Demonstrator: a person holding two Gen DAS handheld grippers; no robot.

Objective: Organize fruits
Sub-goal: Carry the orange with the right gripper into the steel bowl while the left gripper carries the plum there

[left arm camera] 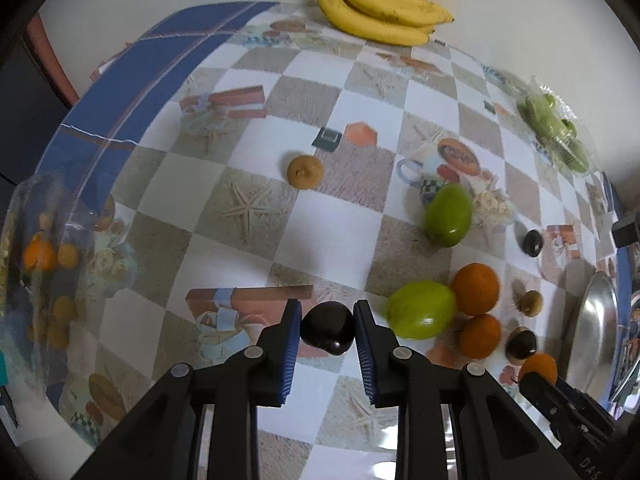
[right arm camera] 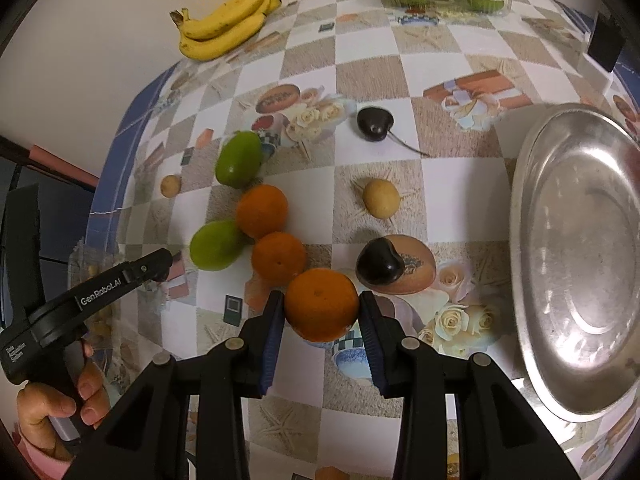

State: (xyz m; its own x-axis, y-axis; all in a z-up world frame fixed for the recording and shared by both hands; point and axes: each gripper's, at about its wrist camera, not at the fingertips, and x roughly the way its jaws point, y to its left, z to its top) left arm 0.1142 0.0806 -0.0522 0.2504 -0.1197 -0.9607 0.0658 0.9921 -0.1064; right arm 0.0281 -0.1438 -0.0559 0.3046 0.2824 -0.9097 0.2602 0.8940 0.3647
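In the left wrist view, the left tool at lower centre pinches a dark plum between its blue pads, with a clear tub of fruit at the far left edge and green fruit just right of the plum. In the right wrist view, the right tool at lower centre closes on an orange across its widest part, a steel tray waiting at the right edge on the counter. Both fruits look light, round and smooth, likely to slip or bruise, so a gentle squeeze across the middle seems best.
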